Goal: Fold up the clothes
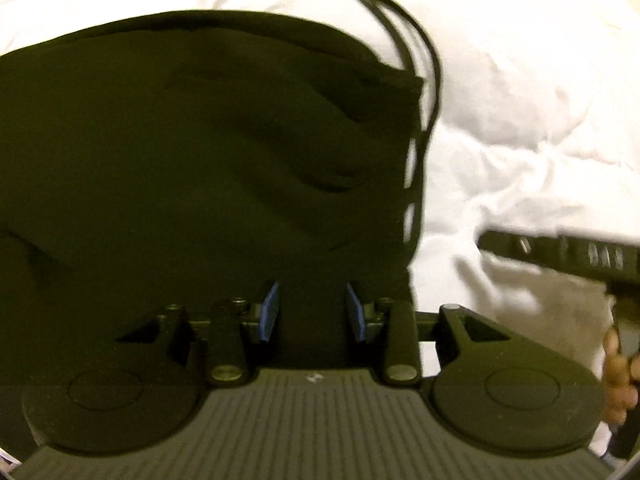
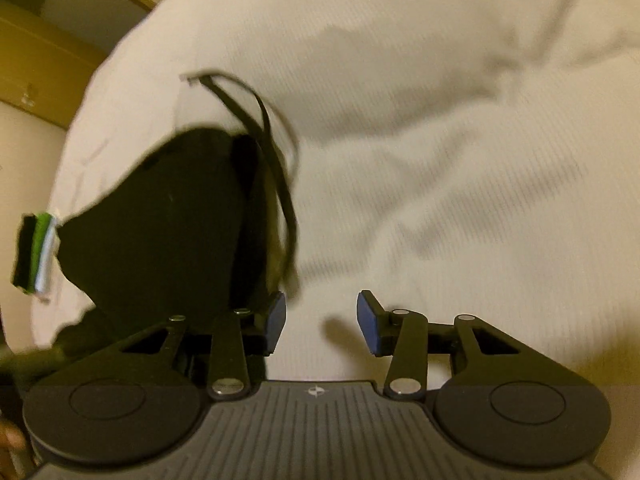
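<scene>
Gripping dark garment (image 1: 180,152), left gripper (image 1: 312,312)

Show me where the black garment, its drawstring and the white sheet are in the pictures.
black garment (image 1: 180,152): left wrist view, on the middle of the dark cloth.
drawstring (image 2: 288,208): right wrist view, on the loose black cord.
white sheet (image 2: 460,160): right wrist view, on a bare wrinkled part.

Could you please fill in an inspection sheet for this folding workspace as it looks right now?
Surface: white bedding, wrinkled.
Job's things: black garment on the bedding, drawstrings trailing off its edge.
Clutter: green-and-white item beside the garment, blurred.
Grippers: left hand-held gripper over the garment, grip unclear; right hand-held gripper open, over bare bedding.
Cables: nothing seen.
Surroundings: wooden furniture beyond the bed.
</scene>
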The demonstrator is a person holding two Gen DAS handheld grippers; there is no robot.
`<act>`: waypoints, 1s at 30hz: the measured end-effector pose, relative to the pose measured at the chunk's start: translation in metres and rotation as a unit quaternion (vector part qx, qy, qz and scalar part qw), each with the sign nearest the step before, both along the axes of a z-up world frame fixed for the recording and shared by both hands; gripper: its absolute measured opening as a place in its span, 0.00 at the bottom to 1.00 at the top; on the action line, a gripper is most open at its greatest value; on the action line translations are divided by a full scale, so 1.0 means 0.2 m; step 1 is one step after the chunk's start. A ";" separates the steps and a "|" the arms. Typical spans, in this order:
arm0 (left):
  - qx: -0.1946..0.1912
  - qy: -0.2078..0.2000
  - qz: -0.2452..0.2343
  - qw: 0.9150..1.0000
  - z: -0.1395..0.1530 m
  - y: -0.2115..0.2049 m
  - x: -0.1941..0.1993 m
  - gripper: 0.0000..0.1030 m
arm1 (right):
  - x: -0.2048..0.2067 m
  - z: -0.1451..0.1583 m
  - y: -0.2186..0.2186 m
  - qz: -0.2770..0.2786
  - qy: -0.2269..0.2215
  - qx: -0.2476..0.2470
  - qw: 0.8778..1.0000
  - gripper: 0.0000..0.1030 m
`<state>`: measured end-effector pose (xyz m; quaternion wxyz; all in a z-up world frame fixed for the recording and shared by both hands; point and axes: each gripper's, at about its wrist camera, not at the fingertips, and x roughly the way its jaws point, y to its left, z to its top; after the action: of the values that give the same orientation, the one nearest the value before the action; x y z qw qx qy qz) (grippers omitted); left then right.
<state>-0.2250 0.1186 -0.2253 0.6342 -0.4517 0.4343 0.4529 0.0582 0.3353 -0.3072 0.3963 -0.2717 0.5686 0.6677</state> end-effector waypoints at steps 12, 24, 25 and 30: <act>0.000 -0.008 -0.003 1.000 -0.03 -0.02 0.15 0.30 | 0.00 0.04 0.34 0.081 0.013 0.022 0.996 0.43; -0.018 -0.008 0.034 0.999 -0.03 0.04 0.12 0.30 | -0.08 0.00 0.44 0.127 -0.002 0.010 0.992 0.43; -0.019 -0.008 0.036 0.999 -0.03 0.04 0.14 0.30 | -0.08 0.00 0.45 0.128 -0.004 0.009 0.992 0.43; -0.019 -0.007 0.042 0.999 -0.11 0.08 0.18 0.30 | -0.05 0.00 0.44 0.126 -0.009 0.005 0.992 0.43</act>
<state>-0.1884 0.1351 -0.2469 0.6091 -0.4848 0.4191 0.4672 0.0478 0.4240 -0.3074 0.3156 -0.3445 0.5231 0.7128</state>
